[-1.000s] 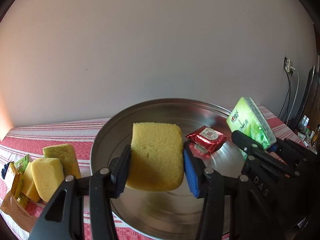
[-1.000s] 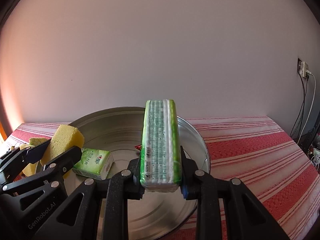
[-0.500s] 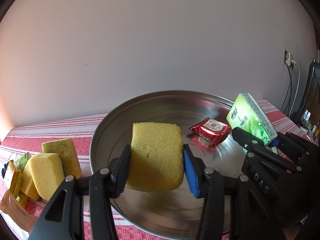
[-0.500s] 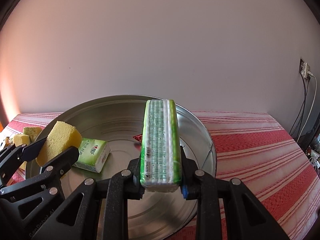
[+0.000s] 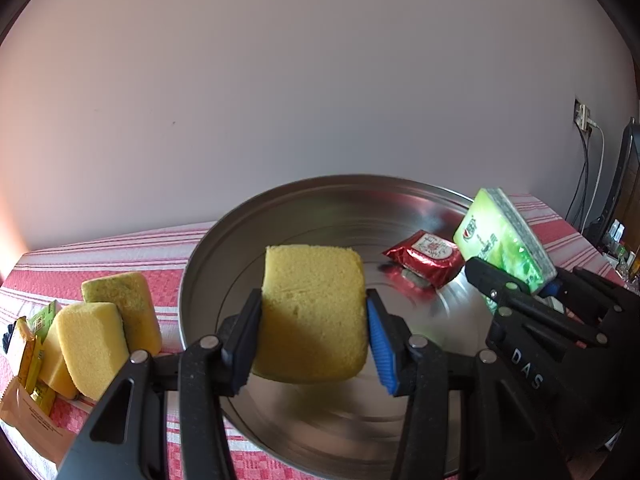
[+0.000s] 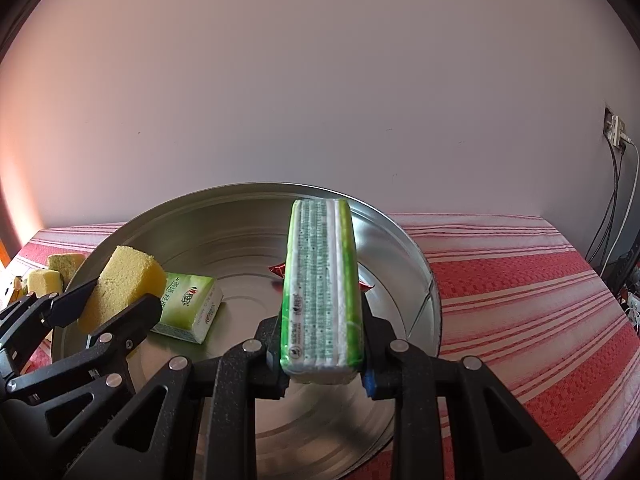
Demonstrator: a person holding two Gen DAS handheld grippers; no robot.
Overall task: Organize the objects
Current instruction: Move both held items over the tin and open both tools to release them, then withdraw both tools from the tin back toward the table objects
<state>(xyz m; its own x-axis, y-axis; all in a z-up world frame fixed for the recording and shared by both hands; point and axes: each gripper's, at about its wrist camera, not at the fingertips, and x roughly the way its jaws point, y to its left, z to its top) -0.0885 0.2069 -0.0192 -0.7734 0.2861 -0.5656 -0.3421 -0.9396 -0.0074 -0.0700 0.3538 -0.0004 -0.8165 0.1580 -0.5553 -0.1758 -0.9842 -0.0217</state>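
Note:
My left gripper (image 5: 314, 344) is shut on a yellow sponge (image 5: 314, 312) and holds it above the round metal tray (image 5: 224, 232). My right gripper (image 6: 322, 350) is shut on a green tissue pack (image 6: 320, 292), held on edge over the tray (image 6: 420, 264). A red sachet (image 5: 424, 258) lies in the tray. A second green tissue pack (image 6: 188, 308) lies in the tray's left part. In the right wrist view the left gripper (image 6: 108, 304) with the sponge (image 6: 120, 284) shows at the left. In the left wrist view the right gripper (image 5: 516, 292) with its pack (image 5: 504, 240) shows at the right.
The tray sits on a red and white striped cloth (image 6: 520, 292). Left of the tray are more sponges (image 5: 92, 344) and small packets (image 5: 28, 360). A plain wall (image 5: 280, 100) stands behind, with a socket and cables (image 6: 616, 184) at the right.
Both grippers have moved forward over the tray with their loads. The tray now sits lower and nearer in both views. Both grips are unchanged.

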